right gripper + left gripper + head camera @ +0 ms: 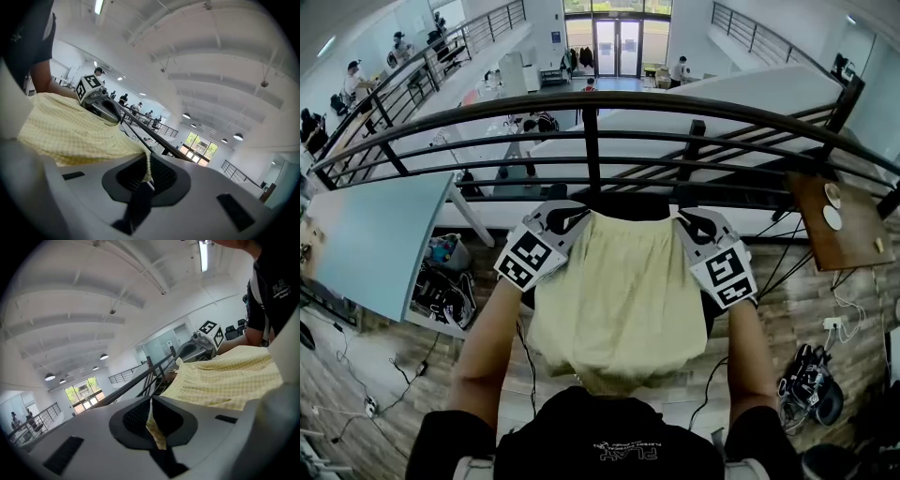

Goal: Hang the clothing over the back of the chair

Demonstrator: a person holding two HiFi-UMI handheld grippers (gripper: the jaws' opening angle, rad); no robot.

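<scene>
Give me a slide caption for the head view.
Left gripper and right gripper pinch a yellow garment before a dark railing.

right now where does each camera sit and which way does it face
Head view: on the person's head, looking steeply down at the clothing stretched between the left tool and right tool, railing beyond; forearms show.
Left gripper view: on the left tool, looking along its jaws, shut on a clothing corner; sleeve shows.
Right gripper view: on the right tool, its jaws likewise pinching a corner; sleeve shows.
Shared: both gripper views catch the clothing and the other tool.
</scene>
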